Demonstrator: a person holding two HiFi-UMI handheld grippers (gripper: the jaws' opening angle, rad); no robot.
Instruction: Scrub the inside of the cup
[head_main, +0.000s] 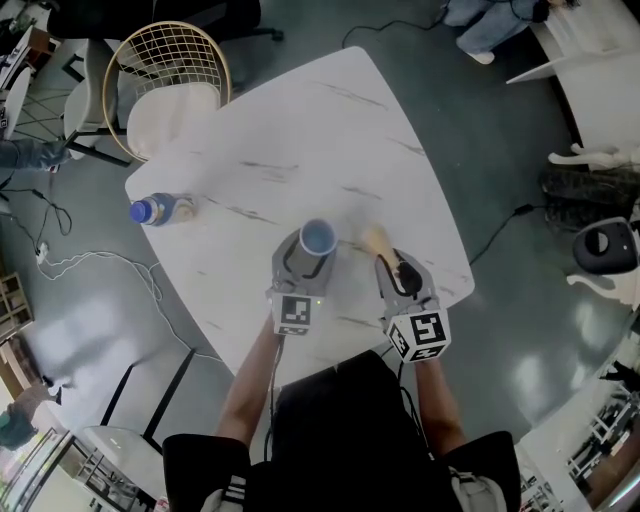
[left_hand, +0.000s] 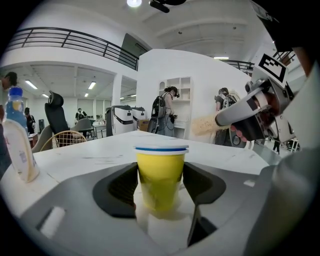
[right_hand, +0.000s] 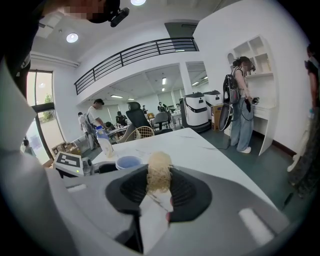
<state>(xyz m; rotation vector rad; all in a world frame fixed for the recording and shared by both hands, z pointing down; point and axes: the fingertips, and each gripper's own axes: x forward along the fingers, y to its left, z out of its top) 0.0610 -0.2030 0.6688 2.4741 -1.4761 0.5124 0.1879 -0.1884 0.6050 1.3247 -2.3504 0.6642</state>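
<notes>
A yellow cup (head_main: 318, 240) with a blue rim stands upright between the jaws of my left gripper (head_main: 305, 262), mouth up. In the left gripper view the cup (left_hand: 160, 175) fills the gap and both pads press on its sides. My right gripper (head_main: 400, 272) is shut on the white handle of a scrub brush (head_main: 377, 240), whose beige fibrous head (right_hand: 159, 172) points up and forward. The brush head hangs just right of the cup, outside it and level with its rim. The right gripper view shows the cup (right_hand: 128, 162) to the left of the brush.
A white marble-pattern table (head_main: 330, 130) carries a bottle with a blue cap (head_main: 160, 210) at its left edge. A wire-backed chair (head_main: 165, 85) stands beyond the far left corner. Cables lie on the floor to the left. People stand in the background.
</notes>
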